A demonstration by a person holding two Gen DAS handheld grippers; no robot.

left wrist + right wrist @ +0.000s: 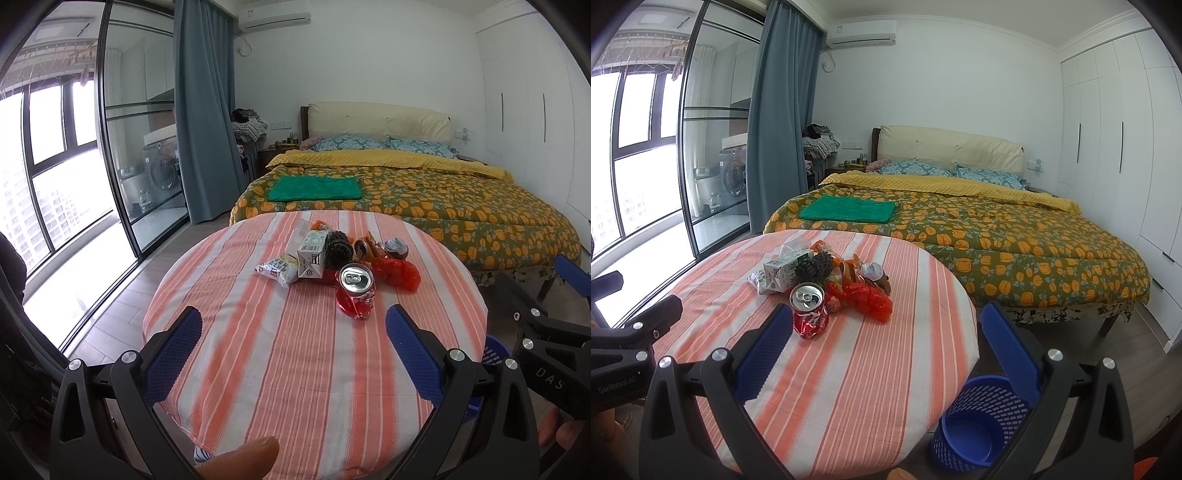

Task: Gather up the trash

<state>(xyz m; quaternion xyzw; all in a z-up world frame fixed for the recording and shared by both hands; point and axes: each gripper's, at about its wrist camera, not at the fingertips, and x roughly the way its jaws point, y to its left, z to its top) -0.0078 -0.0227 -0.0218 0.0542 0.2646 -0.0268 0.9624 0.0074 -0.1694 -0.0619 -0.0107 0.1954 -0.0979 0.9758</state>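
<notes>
A pile of trash lies mid-table on the striped cloth. A crushed red can stands nearest. Behind it are a white carton, a white wrapper, a dark spiky object and a red plastic bag. My left gripper hangs open over the near table, short of the can. My right gripper is open too, its left finger just beside the can. A blue mesh bin stands empty on the floor at the table's right.
A bed with an orange-flowered quilt and a folded green cloth stands behind the table. Glass sliding doors and a blue curtain are at left, white wardrobes at right. Wooden floor runs between table and bed.
</notes>
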